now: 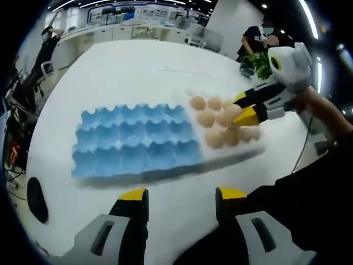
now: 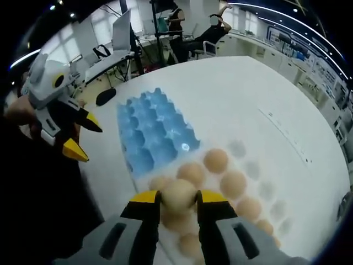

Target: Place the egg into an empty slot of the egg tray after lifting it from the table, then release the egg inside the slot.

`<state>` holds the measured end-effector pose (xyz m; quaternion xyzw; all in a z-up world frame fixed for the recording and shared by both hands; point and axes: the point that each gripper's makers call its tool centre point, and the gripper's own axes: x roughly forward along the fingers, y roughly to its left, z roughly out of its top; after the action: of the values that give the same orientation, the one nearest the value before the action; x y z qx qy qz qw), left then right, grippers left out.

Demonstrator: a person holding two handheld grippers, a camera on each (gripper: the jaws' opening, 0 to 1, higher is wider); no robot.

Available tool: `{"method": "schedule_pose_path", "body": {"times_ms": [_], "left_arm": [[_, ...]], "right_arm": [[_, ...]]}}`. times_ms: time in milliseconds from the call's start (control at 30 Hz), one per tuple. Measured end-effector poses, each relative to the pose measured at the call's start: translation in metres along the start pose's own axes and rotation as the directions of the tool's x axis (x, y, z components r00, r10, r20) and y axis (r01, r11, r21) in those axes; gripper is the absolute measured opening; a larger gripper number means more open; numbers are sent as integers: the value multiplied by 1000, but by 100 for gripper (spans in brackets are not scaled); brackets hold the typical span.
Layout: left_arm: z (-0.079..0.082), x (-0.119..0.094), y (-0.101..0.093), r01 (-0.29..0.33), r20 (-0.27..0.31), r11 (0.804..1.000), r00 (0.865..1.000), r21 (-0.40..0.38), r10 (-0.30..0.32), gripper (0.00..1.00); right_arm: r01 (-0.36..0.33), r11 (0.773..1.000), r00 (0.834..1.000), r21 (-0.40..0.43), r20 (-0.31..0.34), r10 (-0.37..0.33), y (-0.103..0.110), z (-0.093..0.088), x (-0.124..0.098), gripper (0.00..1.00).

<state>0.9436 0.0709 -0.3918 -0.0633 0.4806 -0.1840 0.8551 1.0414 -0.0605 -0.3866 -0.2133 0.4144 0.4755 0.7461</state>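
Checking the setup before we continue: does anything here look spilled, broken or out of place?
Nothing stands out. The blue egg tray lies flat and empty on the white table, the eggs beside it look whole, and the right gripper holds one egg cleanly.

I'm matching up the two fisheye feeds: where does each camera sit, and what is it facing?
Left gripper view: rides the left gripper, open over the white table, facing the blue egg tray; the right gripper enters from the right, a dark sleeve below it.
Right gripper view: rides the right gripper, fingers around an egg among eggs on a clear tray; the left gripper shows at left.
Shared: table, blue tray, eggs.
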Motion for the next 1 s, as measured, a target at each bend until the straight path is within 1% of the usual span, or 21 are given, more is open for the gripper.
{"method": "schedule_pose_path", "body": {"times_ms": [533, 800, 1000], "left_arm": [[-3, -1, 1, 0, 0, 1000, 1000, -13, 0, 49], [-2, -1, 2, -2, 7, 1000, 1000, -24, 2, 49], [-4, -1, 2, 0, 7, 1000, 1000, -26, 0, 49]], "right_arm": [[-33, 998, 999, -59, 0, 33, 19, 14, 11, 27], [-48, 997, 999, -68, 5, 48, 22, 18, 14, 27], [-67, 994, 998, -86, 4, 68, 31, 23, 25, 27]]}}
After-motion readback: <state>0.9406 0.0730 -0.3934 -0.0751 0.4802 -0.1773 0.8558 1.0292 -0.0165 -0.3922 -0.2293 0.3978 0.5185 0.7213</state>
